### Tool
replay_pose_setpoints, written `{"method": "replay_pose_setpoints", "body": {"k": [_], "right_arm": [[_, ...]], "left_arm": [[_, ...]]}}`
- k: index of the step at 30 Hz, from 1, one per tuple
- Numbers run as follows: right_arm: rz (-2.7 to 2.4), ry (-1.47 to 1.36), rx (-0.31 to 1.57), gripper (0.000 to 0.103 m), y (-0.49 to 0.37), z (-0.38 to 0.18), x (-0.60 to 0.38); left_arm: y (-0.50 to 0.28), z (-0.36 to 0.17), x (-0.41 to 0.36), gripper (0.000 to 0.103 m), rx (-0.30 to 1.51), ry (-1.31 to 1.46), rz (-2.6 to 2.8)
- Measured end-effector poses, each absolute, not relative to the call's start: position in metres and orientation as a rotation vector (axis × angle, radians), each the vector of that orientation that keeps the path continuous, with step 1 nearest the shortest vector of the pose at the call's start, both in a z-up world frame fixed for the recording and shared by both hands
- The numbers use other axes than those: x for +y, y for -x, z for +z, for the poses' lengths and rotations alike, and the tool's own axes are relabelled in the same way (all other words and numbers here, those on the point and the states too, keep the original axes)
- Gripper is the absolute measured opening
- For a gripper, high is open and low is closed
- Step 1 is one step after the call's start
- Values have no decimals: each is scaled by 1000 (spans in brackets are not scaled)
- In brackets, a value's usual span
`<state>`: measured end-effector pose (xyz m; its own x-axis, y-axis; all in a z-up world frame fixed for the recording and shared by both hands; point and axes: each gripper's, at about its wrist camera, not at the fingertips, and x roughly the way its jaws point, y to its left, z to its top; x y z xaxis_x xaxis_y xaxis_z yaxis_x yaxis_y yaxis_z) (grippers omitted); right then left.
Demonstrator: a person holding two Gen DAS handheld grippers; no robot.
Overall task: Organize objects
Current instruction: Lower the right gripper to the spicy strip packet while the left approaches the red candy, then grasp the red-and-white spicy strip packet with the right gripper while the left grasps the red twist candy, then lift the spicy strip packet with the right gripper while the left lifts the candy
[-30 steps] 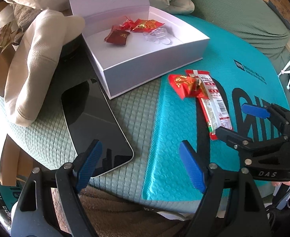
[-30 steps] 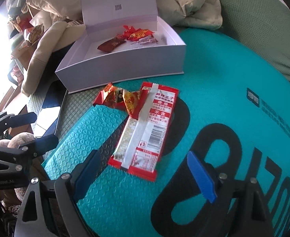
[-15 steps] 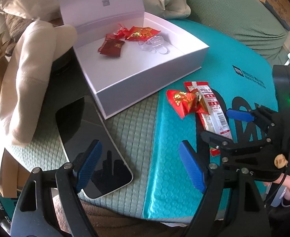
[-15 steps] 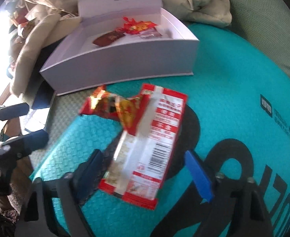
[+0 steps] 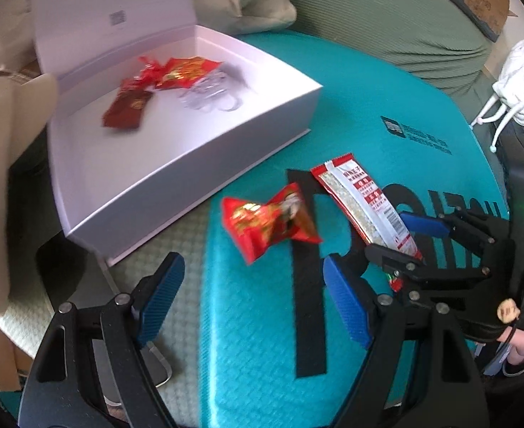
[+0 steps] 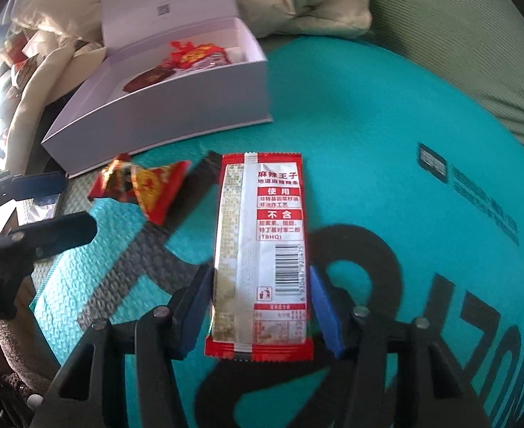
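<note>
The long snack packet (image 6: 262, 249) lies lengthwise at the centre of the right wrist view on a teal bubble mailer (image 6: 387, 114). At far left in that view, the left gripper (image 6: 48, 207) stands released with nothing between its fingers. Upper left holds an open white box (image 6: 176, 107) with red sweets inside. Below it, left of centre, sits a small red candy wrapper (image 6: 144, 185). At lower centre the right gripper (image 6: 260, 306) has just been closing, its blue pads at the packet's two long edges, grasping it.
</note>
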<state>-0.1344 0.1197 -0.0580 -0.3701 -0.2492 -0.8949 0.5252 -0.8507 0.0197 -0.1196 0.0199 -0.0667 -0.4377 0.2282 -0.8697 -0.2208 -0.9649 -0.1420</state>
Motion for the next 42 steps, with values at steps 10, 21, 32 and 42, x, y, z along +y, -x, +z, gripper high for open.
{"method": "replay_pose_setpoints", "body": {"k": [10, 21, 32, 42], "right_arm": [[-2262, -1421, 326, 56, 141, -56, 146], [-2256, -1395, 369, 63, 148, -57, 136], [-2296, -1347, 391, 49, 143, -58, 135], [-2280, -1365, 337, 47, 122, -54, 150]], "left_arm": [[159, -91, 43, 80, 5, 1574, 2414], [161, -99, 46, 65, 78, 1523, 2498], [141, -93, 37, 53, 2, 1516, 2510], [110, -82, 45, 53, -15, 1516, 2487]]}}
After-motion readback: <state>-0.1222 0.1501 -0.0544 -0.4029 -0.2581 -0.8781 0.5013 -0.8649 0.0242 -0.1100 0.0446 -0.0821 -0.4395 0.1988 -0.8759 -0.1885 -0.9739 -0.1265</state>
